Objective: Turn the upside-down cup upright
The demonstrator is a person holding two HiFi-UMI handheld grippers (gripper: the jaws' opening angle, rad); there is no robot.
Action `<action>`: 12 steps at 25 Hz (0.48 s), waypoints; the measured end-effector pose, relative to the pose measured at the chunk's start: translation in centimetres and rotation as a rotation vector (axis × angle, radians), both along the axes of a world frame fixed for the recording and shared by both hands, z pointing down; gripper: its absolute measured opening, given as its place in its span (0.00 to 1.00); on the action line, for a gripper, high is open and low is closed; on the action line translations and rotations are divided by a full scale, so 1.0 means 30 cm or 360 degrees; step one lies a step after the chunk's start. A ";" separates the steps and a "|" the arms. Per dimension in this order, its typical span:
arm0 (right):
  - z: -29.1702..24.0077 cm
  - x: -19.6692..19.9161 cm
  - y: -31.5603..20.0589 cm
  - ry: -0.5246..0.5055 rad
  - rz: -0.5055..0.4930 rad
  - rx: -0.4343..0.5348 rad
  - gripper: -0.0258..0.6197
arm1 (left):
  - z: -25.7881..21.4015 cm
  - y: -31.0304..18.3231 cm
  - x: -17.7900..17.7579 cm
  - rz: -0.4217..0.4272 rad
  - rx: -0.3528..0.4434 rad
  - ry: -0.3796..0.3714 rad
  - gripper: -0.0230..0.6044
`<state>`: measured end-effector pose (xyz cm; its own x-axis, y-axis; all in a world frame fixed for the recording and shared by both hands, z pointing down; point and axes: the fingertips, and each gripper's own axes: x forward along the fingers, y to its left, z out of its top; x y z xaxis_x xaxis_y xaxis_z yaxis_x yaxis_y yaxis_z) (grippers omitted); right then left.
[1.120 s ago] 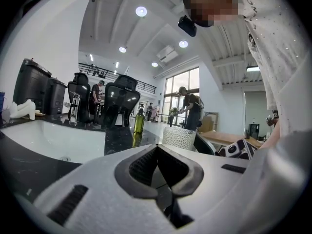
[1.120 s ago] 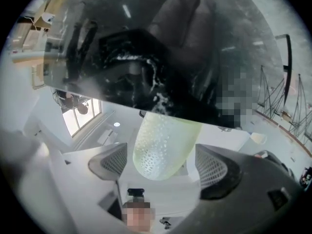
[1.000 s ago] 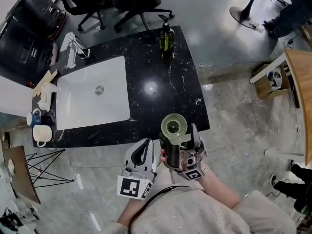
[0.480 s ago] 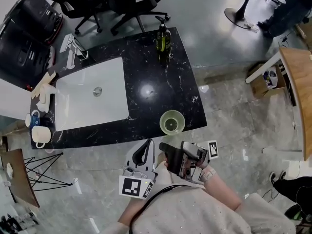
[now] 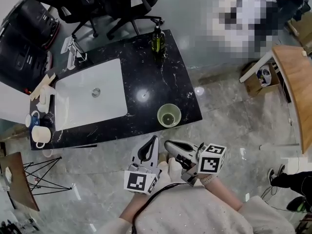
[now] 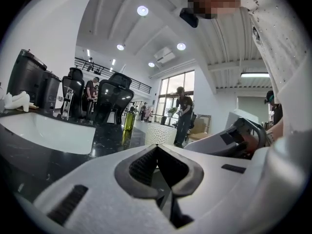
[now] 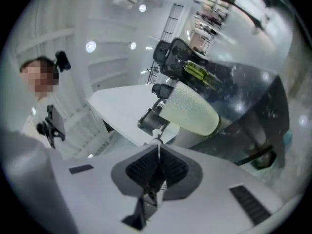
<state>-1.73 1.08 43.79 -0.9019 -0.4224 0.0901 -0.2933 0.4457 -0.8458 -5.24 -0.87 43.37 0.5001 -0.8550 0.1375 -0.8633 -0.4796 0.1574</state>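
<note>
The cup [image 5: 169, 115] stands mouth up, long axis vertical, near the front right corner of the bench [image 5: 165, 67]; the right gripper [image 5: 169, 144], fingers closed on nothing, lies nearer, just off that edge; the left gripper [image 5: 154, 140], fingers also closed and empty, sits beside it.

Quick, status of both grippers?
Left gripper: closed, holding nothing.
Right gripper: closed, holding nothing; the cup stands apart from it.
</note>
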 end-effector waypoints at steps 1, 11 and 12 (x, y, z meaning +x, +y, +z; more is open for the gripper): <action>-0.004 0.005 -0.001 0.0126 0.0047 0.0125 0.07 | 0.000 0.001 0.004 -0.0001 -0.0003 0.0000 0.05; -0.046 0.099 -0.018 0.1033 0.0486 0.0886 0.05 | 0.011 0.018 0.076 0.0053 -0.0004 0.0061 0.05; -0.050 0.106 -0.019 0.1052 0.0508 0.0902 0.05 | 0.008 0.018 0.081 0.0055 0.0000 0.0067 0.05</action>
<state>1.45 0.52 42.29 -0.5739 -0.7802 0.2489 -0.8185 0.5564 -0.1431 -2.81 -0.35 43.61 0.5346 -0.8371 0.1159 -0.8389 -0.5090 0.1931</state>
